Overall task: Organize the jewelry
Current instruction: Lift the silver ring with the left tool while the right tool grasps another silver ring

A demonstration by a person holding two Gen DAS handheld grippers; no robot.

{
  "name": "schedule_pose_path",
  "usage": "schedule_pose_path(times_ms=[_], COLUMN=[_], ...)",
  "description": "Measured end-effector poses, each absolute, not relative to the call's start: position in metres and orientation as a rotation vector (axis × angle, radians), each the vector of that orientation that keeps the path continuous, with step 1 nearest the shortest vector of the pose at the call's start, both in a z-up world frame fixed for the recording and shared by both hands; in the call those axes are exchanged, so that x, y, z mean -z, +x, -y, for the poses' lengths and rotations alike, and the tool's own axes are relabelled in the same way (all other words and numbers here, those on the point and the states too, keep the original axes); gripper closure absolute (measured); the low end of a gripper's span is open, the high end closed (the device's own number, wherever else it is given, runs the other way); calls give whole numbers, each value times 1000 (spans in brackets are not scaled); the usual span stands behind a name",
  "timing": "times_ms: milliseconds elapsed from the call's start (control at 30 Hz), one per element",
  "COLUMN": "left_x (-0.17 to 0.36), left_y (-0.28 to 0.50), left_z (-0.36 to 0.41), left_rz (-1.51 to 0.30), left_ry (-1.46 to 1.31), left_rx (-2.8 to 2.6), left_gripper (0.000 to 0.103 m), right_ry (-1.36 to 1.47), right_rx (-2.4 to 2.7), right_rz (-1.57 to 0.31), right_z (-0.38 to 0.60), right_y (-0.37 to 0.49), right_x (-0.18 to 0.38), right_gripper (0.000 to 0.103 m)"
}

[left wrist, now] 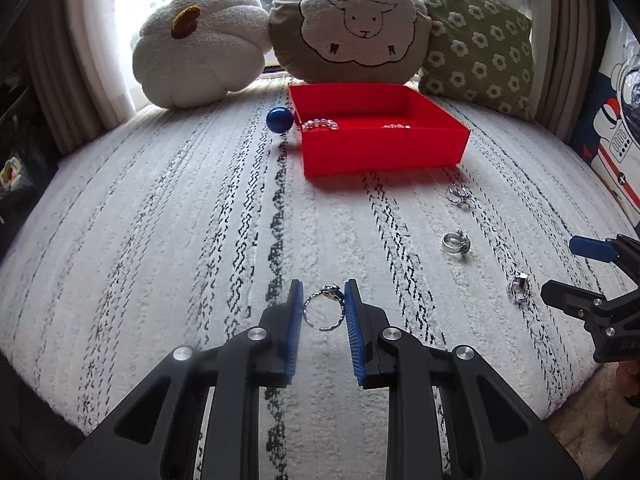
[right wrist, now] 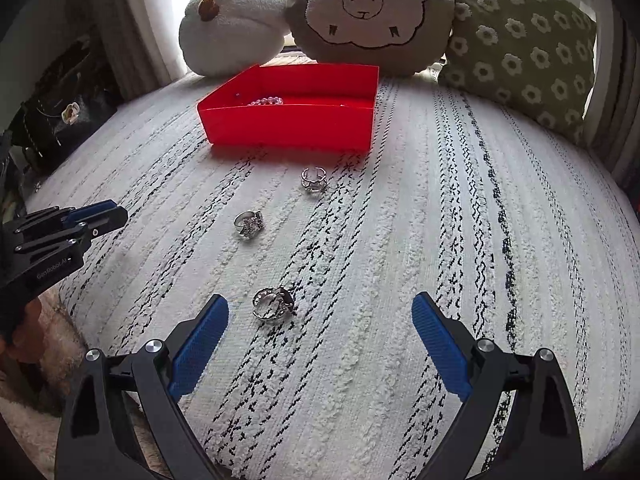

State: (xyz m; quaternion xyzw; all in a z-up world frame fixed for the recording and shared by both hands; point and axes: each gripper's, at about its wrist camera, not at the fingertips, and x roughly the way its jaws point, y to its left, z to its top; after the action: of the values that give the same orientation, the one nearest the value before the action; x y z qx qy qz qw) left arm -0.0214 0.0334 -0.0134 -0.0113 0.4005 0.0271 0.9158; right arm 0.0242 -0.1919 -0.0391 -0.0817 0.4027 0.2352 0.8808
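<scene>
In the upper centre of the left wrist view, past the gripper tips, sits the red tray [left wrist: 384,152] on the striped cushion [left wrist: 160,240]; bead bracelets [left wrist: 320,125] already lie inside it. The tray's long axis runs across the frame, with its near wall facing the left gripper [left wrist: 323,300], so the likely carry is straight ahead and over that wall. The left gripper is narrowed onto a silver ring [left wrist: 325,308], held upright between its blue pads. In the right wrist view, the right gripper [right wrist: 320,312] stands wide and empty, with one loose ring [right wrist: 273,303] just ahead toward its left pad. Two more rings [right wrist: 248,223] [right wrist: 314,179] lie between it and the tray.
</scene>
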Motion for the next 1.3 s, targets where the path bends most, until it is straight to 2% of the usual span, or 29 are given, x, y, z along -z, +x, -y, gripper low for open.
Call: schedule_pose_path(times_ms=[833, 1000, 1300], left_x=[20, 20, 19], left_y=[-19, -19, -19], left_z=[-35, -35, -34], left_rz=[-857, -856, -857], left_ry=[-34, -35, -36], left_rx=[-16, -10, -8], left_gripper=[83, 83, 83], right_ry=[-229, -218, -230], right_rx=[-499, -479, -471], right_rz=[-840, -877, -863], right_z=[158, 158, 159], right_y=[20, 27, 26], right_x=[52, 60, 61], right_gripper=[12, 33, 51])
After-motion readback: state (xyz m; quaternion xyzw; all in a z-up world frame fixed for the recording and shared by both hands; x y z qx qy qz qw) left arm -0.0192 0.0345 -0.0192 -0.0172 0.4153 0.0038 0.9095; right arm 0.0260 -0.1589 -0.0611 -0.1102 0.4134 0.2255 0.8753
